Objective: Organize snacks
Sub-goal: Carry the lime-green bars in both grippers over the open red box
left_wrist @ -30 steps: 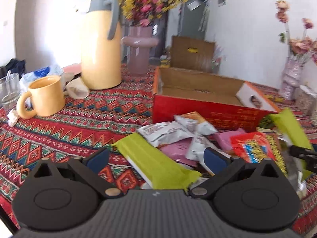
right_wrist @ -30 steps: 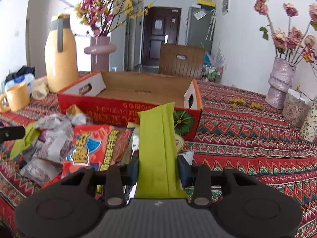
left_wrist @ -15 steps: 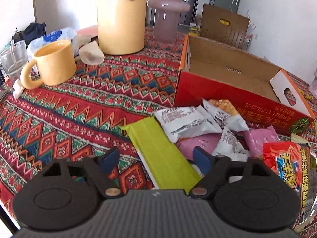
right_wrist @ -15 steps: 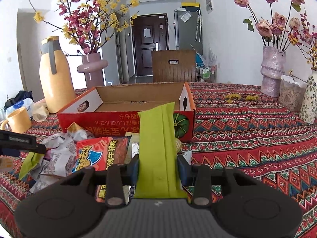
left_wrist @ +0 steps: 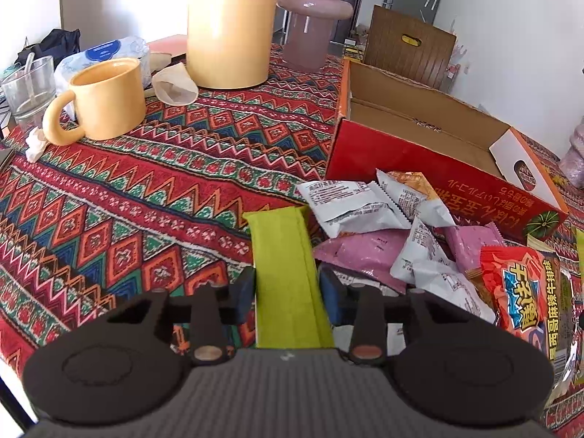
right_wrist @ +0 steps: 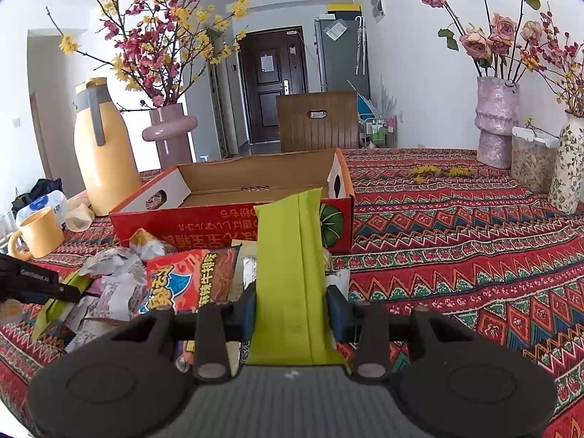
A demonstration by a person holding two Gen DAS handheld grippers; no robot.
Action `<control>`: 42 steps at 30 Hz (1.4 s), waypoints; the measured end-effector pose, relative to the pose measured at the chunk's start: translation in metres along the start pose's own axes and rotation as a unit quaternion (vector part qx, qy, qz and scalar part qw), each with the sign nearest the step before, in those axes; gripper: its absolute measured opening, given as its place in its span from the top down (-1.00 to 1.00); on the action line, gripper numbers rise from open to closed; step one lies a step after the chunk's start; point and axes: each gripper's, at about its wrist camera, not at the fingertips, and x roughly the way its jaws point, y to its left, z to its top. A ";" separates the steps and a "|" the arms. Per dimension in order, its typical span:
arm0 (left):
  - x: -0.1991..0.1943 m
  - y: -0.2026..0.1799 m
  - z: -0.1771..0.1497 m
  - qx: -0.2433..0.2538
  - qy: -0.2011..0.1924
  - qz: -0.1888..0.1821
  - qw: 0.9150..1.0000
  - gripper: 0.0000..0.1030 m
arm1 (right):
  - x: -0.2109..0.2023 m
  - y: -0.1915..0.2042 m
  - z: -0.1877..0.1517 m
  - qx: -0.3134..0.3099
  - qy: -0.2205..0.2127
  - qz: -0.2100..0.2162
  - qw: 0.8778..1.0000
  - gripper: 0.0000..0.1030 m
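Nearby, red box (right_wrist: 233,224), no snacks inside

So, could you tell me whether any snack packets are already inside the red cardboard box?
No, the red cardboard box shows only its bare brown floor in the right wrist view.

We have closed our left tool (left_wrist: 287,294) onto the green packet (left_wrist: 283,255); earlier it stood wide open around it.
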 end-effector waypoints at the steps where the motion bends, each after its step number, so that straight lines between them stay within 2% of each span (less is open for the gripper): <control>1: -0.002 0.001 -0.001 0.000 -0.001 -0.001 1.000 0.28 | -0.001 -0.001 0.000 0.001 0.000 0.000 1.000 0.26; 18: -0.045 0.002 -0.006 0.035 -0.064 -0.023 0.997 0.32 | -0.012 -0.001 0.003 0.003 -0.014 0.003 1.000 0.26; 42: -0.075 -0.011 0.000 0.063 -0.124 -0.058 0.989 0.33 | -0.005 -0.005 0.013 0.006 -0.020 0.003 1.000 0.26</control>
